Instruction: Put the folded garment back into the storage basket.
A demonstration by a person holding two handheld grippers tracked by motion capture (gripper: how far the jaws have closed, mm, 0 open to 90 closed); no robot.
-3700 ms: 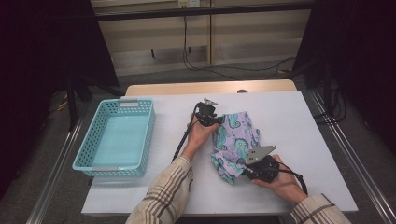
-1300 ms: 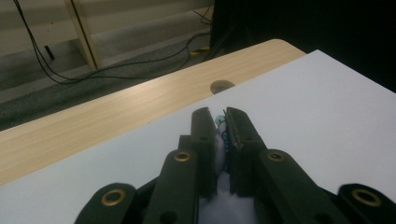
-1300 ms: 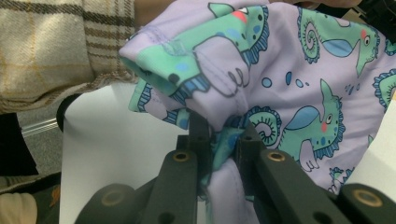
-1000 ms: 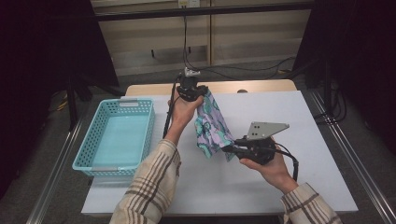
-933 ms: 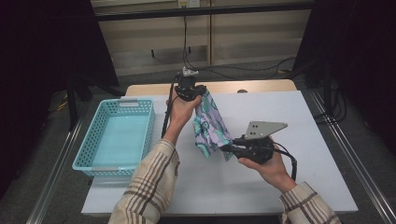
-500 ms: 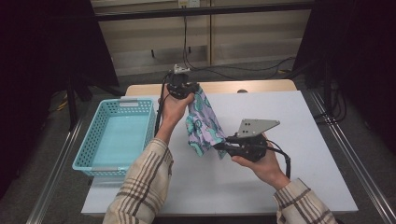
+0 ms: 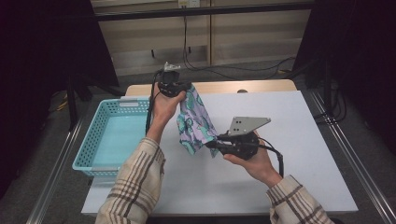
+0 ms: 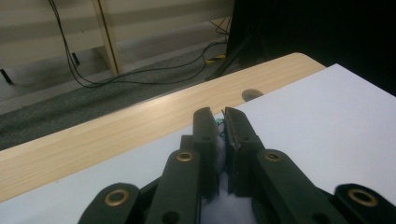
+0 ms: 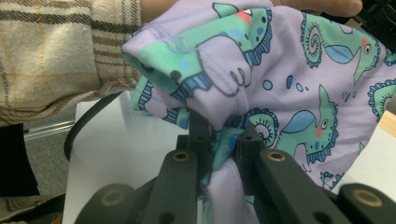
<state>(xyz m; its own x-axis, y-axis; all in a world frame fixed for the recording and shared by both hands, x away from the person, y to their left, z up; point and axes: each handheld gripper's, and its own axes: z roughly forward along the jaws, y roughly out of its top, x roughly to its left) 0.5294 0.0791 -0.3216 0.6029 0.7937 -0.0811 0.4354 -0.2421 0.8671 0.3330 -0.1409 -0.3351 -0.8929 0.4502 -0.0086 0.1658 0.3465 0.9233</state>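
Above the table — lilac cloth, green seahorse-like print, seemingly crumpled.

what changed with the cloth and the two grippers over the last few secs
The patterned cloth, which lay on the white table, now hangs in the air. The left gripper, shut on its top edge, rose and moved toward the far left; the right gripper, shut on the lower corner, lifted and shifted left too. Both kept their hold throughout. The blue basket stayed put and empty.
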